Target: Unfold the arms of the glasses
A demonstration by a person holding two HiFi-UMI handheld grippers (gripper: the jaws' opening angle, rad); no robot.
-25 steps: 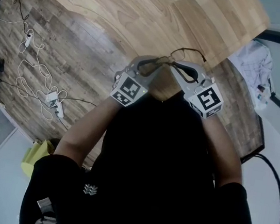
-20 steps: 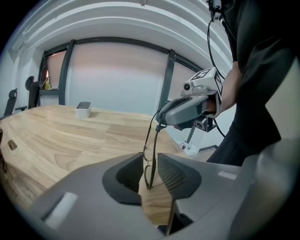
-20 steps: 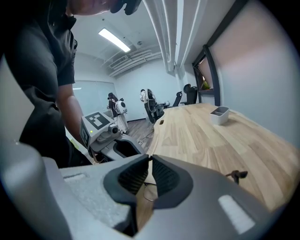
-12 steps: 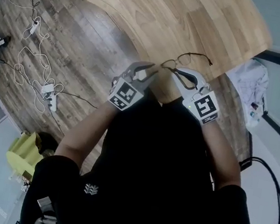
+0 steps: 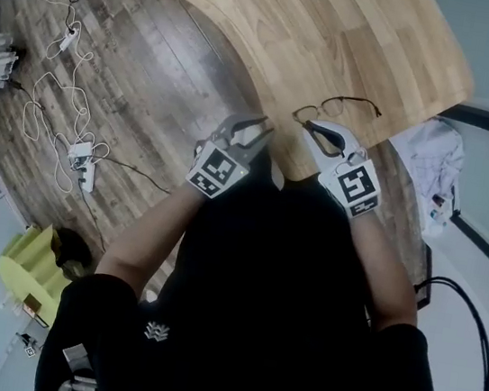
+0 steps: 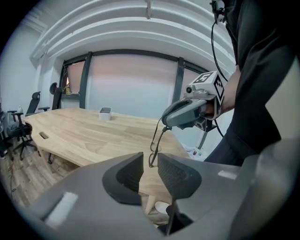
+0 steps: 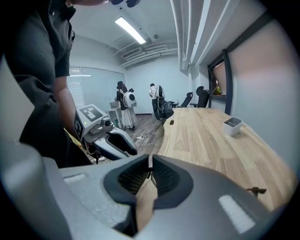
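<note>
While near table edge point(image 5: 407, 98), glasses point(image 5: 343, 99) in right gripper point(image 5: 313, 128), open wood beyond.

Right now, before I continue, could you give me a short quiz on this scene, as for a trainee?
1. Which gripper holds the glasses? A) left B) right C) both
2. True or false: the left gripper is shut on a cable.
3. Fill in: the grey tray stands on the ____.

Key
1. B. The right gripper is shut on a thin arm of the glasses.
2. False. Its jaws stand apart with nothing between them; they have just been opening.
3. table.
</note>
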